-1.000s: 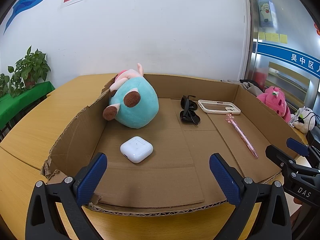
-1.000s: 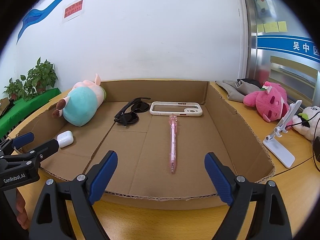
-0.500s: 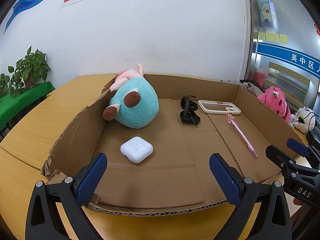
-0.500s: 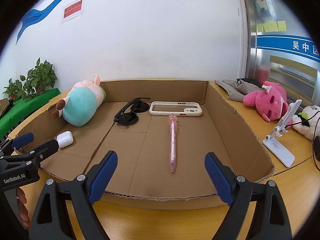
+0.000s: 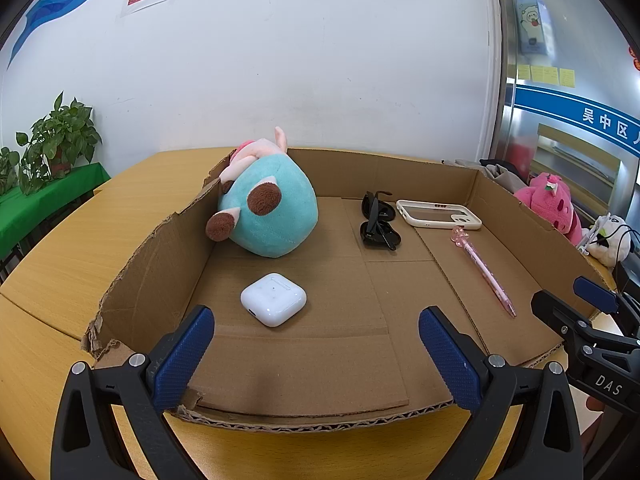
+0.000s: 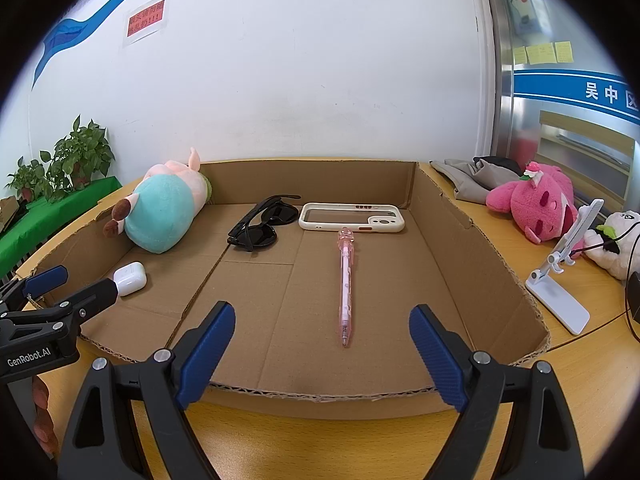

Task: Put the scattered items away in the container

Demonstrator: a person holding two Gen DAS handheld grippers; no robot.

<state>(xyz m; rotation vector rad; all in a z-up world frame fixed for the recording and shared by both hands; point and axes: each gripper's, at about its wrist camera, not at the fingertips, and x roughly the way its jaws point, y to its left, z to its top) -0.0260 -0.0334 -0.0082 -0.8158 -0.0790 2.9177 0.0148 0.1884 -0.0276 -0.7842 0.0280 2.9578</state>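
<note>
Both hand-held grippers, left (image 5: 316,344) and right (image 6: 320,344), gaping empty over box (image 6: 472,248); pen (image 6: 345,280) light, stiff, slick — pinch mid-barrel; plush (image 5: 272,216) soft, grab anywhere.

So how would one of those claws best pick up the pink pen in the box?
Grip the pen mid-barrel, coming from above with one finger on each long side. It lies flat on the box floor, thin and straight, with clear cardboard either side. The charm end nearly touches the phone case, so avoid that end.
</note>
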